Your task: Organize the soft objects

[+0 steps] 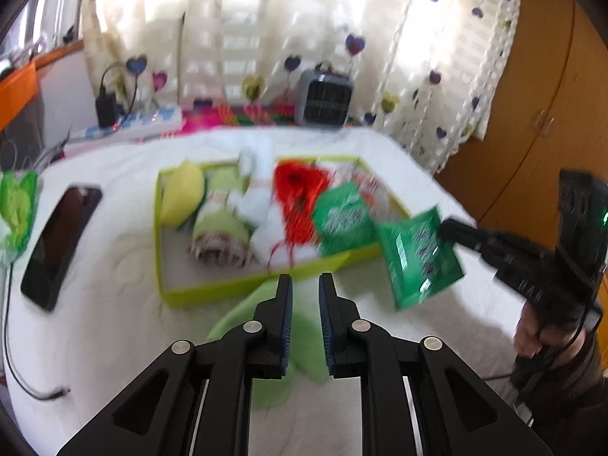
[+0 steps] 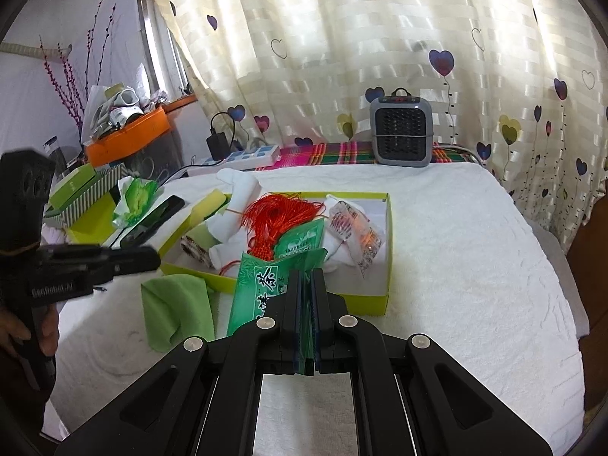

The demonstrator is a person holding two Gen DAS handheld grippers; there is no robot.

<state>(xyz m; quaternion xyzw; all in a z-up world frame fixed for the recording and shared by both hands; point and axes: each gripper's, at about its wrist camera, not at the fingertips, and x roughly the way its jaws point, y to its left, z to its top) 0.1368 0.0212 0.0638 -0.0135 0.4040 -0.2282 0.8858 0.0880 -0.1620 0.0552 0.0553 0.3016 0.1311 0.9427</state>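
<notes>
From the left wrist view, the left hand-held gripper (image 1: pixel 306 279) has its jaws a little apart with nothing pinched between them. Below it a light green cloth (image 1: pixel 273 345) lies crumpled on the white bed cover (image 1: pixel 114 304), just in front of the yellow-green box (image 1: pixel 228 290). Inside the box are a yellow sponge (image 1: pixel 182 197), a rolled green towel (image 1: pixel 220 228), white socks (image 1: pixel 258 190), a red tassel (image 1: pixel 300 197) and a green packet (image 1: pixel 342 216). At the right, the right hand-held gripper (image 1: pixel 442 228) pinches a second green tea packet (image 1: pixel 418 258) by one edge, holding it in the air near the box's near right corner. A hand (image 1: pixel 532 334) grips its handle. A black phone (image 1: pixel 60 243) lies on the cover to the left of the box, and a small grey heater (image 1: pixel 325 98) stands at the far edge by the heart-patterned curtain (image 1: pixel 342 19).

From the right wrist view, the right hand-held gripper (image 2: pixel 307 275) has its jaws pressed together on the green tea packet (image 2: pixel 258 285), which hangs off to the left of the fingers, in front of the box (image 2: pixel 364 300). The red tassel (image 2: pixel 281 209), the other green packet (image 2: pixel 300 243) and a clear printed wrapper (image 2: pixel 353 231) sit in the box. The green cloth (image 2: pixel 174 311) lies on the bed cover (image 2: pixel 475 266) left of the packet, outside the box. The left hand-held gripper (image 2: pixel 155 260) hangs above it at the left edge; from here I cannot tell how its jaws stand.
</notes>
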